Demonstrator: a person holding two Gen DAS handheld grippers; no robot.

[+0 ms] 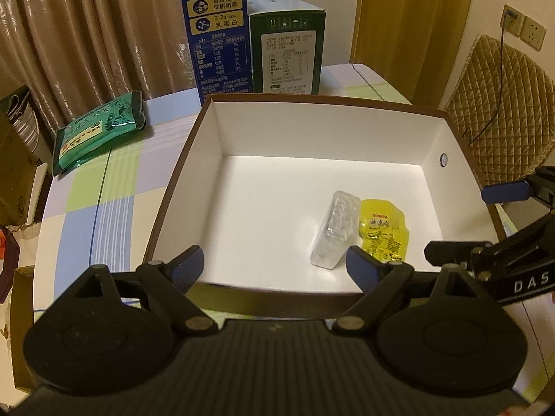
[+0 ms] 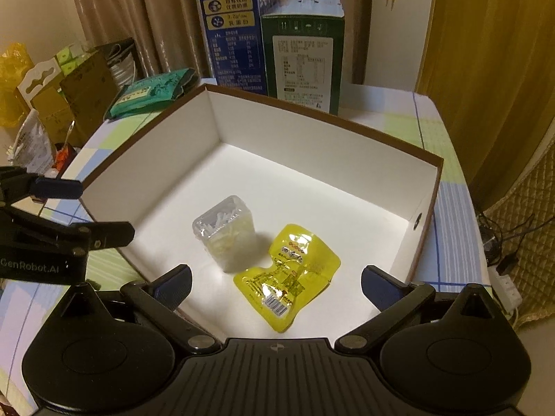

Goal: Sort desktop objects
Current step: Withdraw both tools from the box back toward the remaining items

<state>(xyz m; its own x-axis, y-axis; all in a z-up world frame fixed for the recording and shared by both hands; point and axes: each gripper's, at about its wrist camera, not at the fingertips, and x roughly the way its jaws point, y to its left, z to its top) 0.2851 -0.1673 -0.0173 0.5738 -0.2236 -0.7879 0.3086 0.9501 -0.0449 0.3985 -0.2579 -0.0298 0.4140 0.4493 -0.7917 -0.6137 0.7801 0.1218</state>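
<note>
The open white-lined box [image 1: 194, 159] at frame center holds a clear plastic case [image 1: 334, 230] touching a yellow sachet [image 1: 383, 232], lower right of its floor. Behind it stand a blue carton [image 1: 216, 31] and green carton [image 1: 288, 52]; a green packet [image 1: 99, 131] lies upper left on the counter [image 1: 104, 208]. The left tool [image 1: 274, 267] and right tool [image 2: 275, 286] both gape empty over the near rim.

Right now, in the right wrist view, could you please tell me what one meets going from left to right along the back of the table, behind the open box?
Green packet → blue carton → green carton.
</note>
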